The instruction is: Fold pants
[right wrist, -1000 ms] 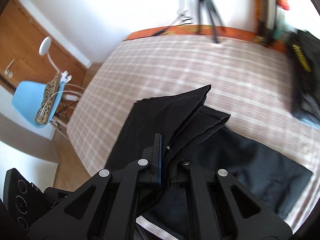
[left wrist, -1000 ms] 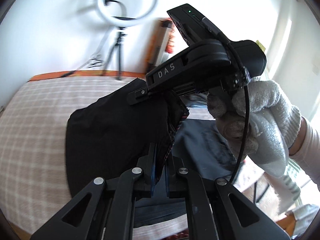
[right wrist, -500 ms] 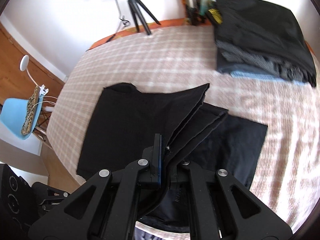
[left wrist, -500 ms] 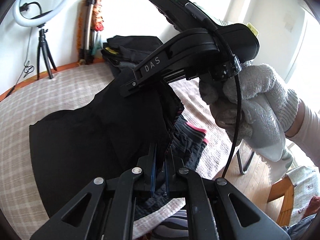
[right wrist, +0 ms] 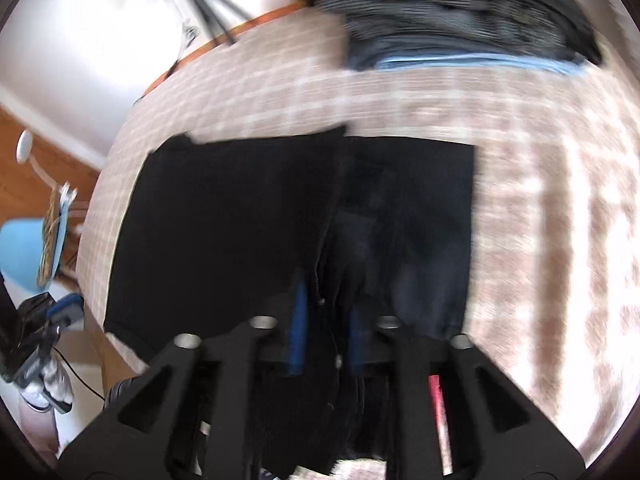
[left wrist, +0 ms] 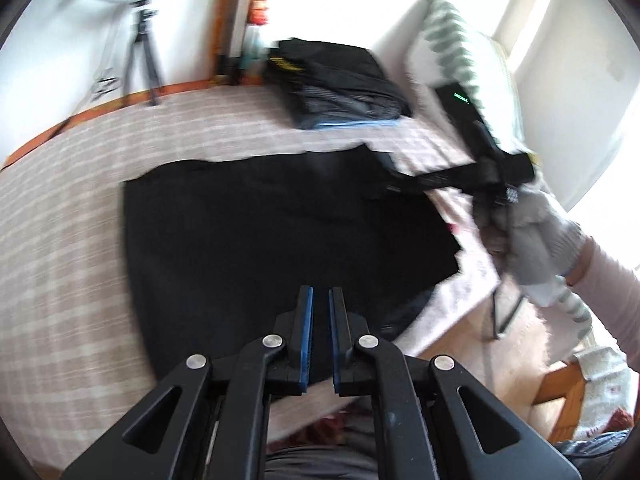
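Pants [left wrist: 280, 232] are laid flat and black on the bed [left wrist: 60, 260], folded over so one half lies on the other. The fold is judged to be just put down, and letting go is the step in hand. The fingers of the left gripper [left wrist: 321, 336] are seen almost shut, with a thin gap and no cloth in it; the pants lie just under them. The fingers of the right gripper [right wrist: 326, 328] have just been opening, and a dark fold of the pants is seen between them, no longer pinched. Next, both grippers would need to be lifted clear, and a fresh edge picked for another fold. The bed is covered with a pale checked sheet. A pile of folded clothes [left wrist: 336, 84] is kept at the far side. A ring light on a tripod [left wrist: 132, 24] is placed by the white wall, and a blue chair [right wrist: 28, 252] is seen on the left.
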### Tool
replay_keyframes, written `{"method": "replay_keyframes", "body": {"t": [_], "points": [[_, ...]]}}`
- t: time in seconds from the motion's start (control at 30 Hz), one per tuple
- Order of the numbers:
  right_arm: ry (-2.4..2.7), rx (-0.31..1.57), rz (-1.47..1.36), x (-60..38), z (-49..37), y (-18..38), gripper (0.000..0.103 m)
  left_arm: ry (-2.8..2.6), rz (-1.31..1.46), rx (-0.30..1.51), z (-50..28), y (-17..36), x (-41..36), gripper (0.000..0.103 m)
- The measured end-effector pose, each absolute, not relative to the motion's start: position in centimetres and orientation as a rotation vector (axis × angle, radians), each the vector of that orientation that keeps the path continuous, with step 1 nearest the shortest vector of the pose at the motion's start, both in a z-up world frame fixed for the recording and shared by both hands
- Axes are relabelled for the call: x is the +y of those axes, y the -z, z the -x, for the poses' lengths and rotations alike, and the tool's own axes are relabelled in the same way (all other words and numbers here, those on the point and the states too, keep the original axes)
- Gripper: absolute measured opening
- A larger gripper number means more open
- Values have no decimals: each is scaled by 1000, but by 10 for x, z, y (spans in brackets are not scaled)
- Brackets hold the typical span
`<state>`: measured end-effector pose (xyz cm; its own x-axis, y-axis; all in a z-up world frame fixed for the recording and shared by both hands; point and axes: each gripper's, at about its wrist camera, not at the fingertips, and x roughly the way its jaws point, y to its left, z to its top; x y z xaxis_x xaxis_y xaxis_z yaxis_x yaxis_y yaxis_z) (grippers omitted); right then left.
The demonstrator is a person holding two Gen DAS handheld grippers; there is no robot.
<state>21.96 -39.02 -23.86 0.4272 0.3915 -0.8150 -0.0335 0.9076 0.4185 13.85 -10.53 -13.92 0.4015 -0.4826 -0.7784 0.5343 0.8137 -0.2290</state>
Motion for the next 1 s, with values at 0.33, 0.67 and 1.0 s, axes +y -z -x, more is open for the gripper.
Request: {"method": "replay_keyframes", "body": {"t": [0.33,0.67,1.0], "points": [[-294,1060,-501,-407,-236,236,55,462,-28,1013,-175,181,-31,5],[-304,870,-197,-358,-214,194,8,464,-43,1041,-179,206,-38,5],[-74,898,-204,-394,-222,211,46,447,-33,1026,-174,201,-35,5]]}}
